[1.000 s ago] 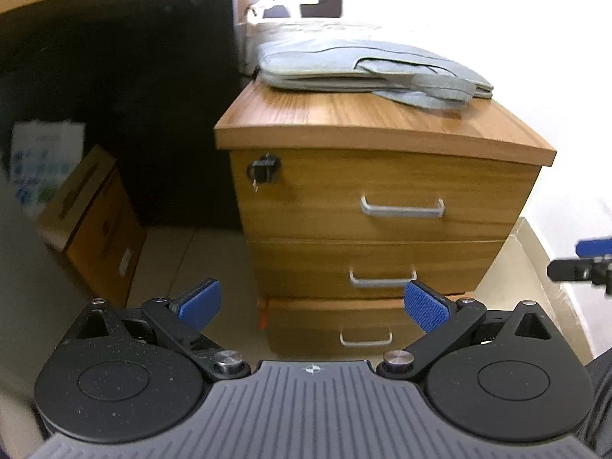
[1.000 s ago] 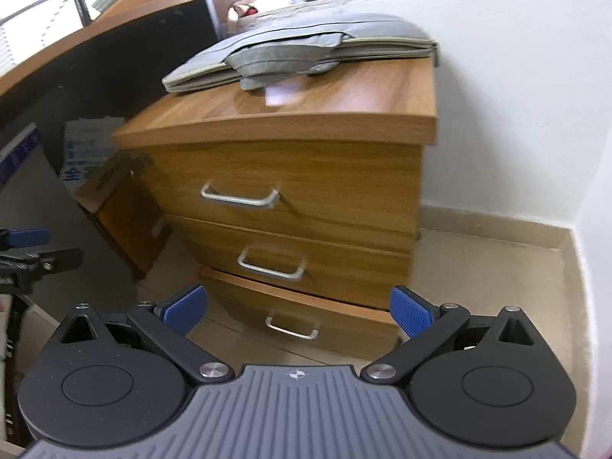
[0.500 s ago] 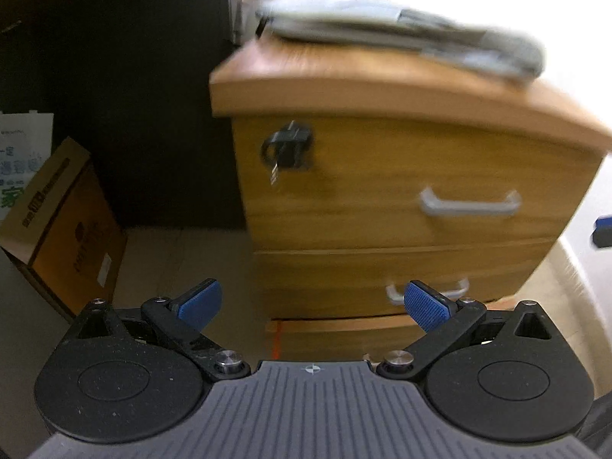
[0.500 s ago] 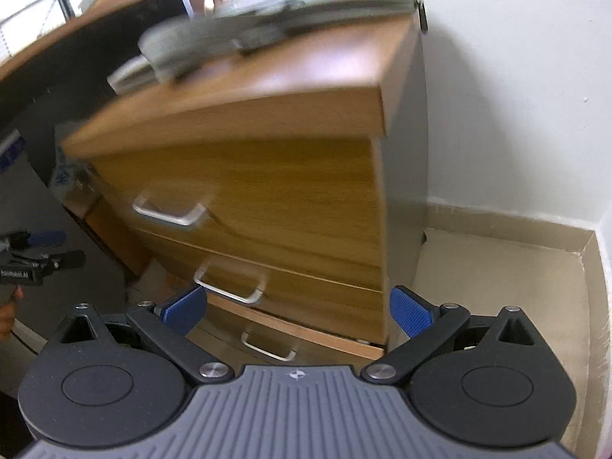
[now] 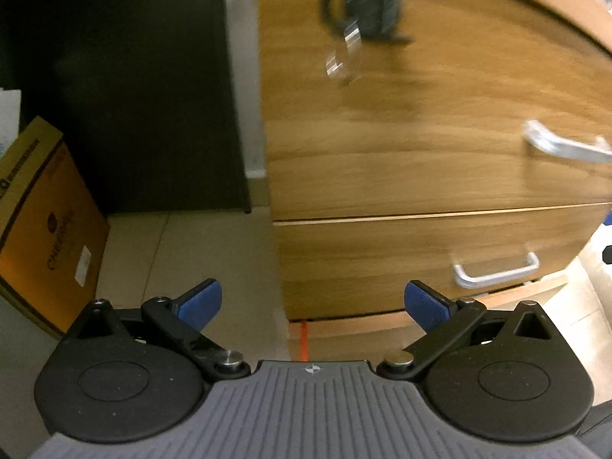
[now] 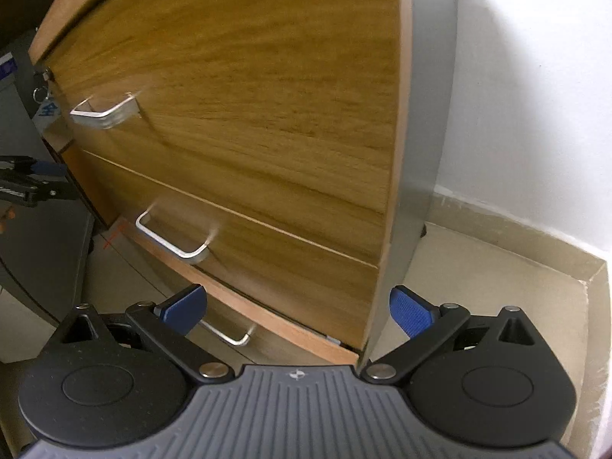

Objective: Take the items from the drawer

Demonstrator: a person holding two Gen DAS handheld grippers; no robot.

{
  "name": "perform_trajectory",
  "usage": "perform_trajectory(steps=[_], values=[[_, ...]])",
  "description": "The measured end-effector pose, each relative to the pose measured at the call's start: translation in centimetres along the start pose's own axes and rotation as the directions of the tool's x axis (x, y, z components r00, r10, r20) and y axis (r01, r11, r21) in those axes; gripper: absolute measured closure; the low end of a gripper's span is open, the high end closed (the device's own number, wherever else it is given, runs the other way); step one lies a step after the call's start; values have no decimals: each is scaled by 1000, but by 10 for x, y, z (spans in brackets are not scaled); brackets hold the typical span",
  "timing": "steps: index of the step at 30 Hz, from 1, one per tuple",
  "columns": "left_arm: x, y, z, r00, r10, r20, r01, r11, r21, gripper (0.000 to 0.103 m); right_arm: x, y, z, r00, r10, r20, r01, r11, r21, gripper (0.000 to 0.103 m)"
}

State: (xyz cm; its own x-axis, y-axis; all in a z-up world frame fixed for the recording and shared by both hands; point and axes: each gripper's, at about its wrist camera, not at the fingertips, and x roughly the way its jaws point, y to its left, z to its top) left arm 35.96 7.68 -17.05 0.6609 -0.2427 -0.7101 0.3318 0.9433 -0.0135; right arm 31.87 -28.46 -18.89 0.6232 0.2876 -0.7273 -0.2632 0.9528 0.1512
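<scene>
Both closer to drawer unit (image 5: 440,176) now; left gripper (image 5: 311,302), right gripper (image 6: 298,308) spread wide (nothing held).

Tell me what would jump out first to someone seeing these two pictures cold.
The wooden drawer cabinet fills both views at close range, all drawers shut, with silver handles such as the middle drawer handle. High on its top drawer front, a black key with a dangling metal tag sits in the lock. Both the left gripper and right gripper are open and empty; a brown cardboard box stands on the floor to the left.
</scene>
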Motion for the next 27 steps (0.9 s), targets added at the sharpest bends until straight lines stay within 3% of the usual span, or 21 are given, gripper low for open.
perform_trajectory(steps=[6,10,13,20,24,26,27], values=[[18,19,12,997,-74,36,76,996,-48,0,20,-2,4,1000,9,-5,-9,1000,-19,1],[22,15,15,990,-136,40,136,991,7,2,24,-2,4,1000,22,-13,-22,999,-29,0],[20,11,14,982,-184,43,184,983,10,15,24,1,3,999,24,-25,-25,998,-54,0],[7,5,6,989,-140,46,141,990,-21,16,18,4,-3,998,40,-45,-44,996,-79,0],[-3,-1,-2,990,-134,35,134,991,14,16,16,7,-4,997,46,-55,-50,996,-78,0],[-9,-7,-7,989,-146,24,146,989,38,29,12,6,-5,997,54,-59,-58,996,-73,0],[-13,-13,-10,988,-157,17,155,986,55,30,11,7,-6,996,56,-63,-60,995,-78,0]])
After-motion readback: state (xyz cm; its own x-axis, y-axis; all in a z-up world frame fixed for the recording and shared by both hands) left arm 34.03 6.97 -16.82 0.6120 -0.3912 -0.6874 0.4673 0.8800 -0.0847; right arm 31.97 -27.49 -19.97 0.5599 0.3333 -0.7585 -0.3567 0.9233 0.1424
